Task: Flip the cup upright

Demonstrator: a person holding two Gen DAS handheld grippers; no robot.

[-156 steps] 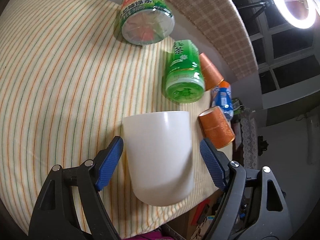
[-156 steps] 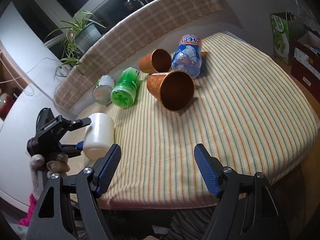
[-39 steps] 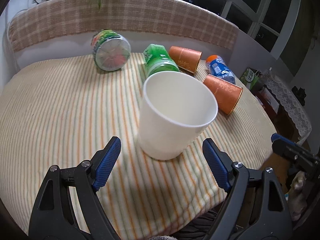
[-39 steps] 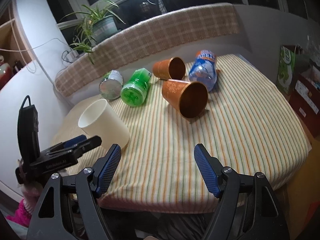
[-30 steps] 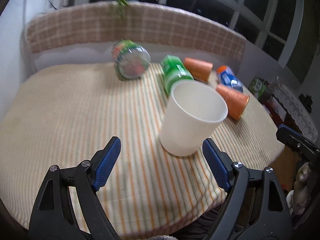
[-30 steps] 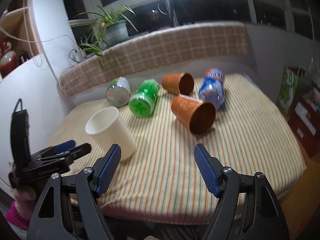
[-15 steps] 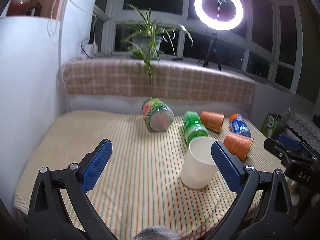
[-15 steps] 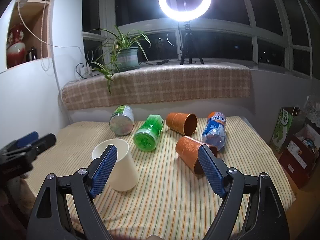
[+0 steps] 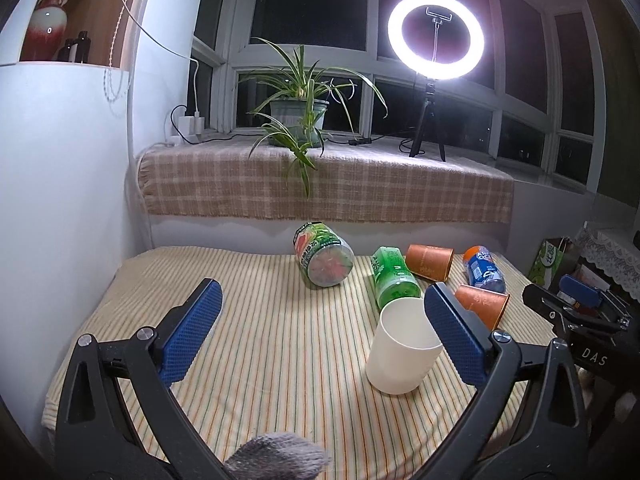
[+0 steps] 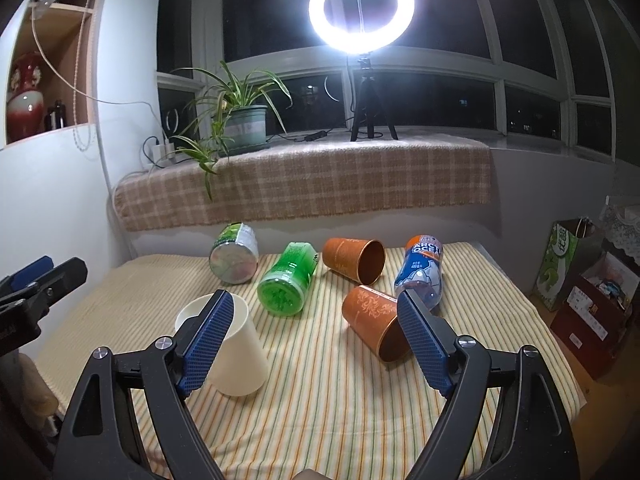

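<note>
A white cup (image 9: 402,347) stands upright, mouth up, on the striped tablecloth (image 9: 280,344). It also shows in the right wrist view (image 10: 236,352), partly behind my right gripper's left finger. My left gripper (image 9: 320,332) is open and empty, drawn back above the table's near side, the cup just inside its right finger. My right gripper (image 10: 312,338) is open and empty, also drawn back from the table. The left gripper's tip shows at the far left of the right wrist view (image 10: 36,280).
Lying on their sides at the back are two orange cups (image 10: 354,266) (image 10: 376,322), a green bottle (image 10: 288,284), a labelled jar (image 10: 234,254) and a blue bottle (image 10: 420,272). A checked ledge (image 10: 304,184) with a plant and ring light stands behind. Bags (image 10: 568,268) sit right.
The white cup lay on its side between the left fingers, then came upright and was let go. Both grippers have since drawn back and up from the table.
</note>
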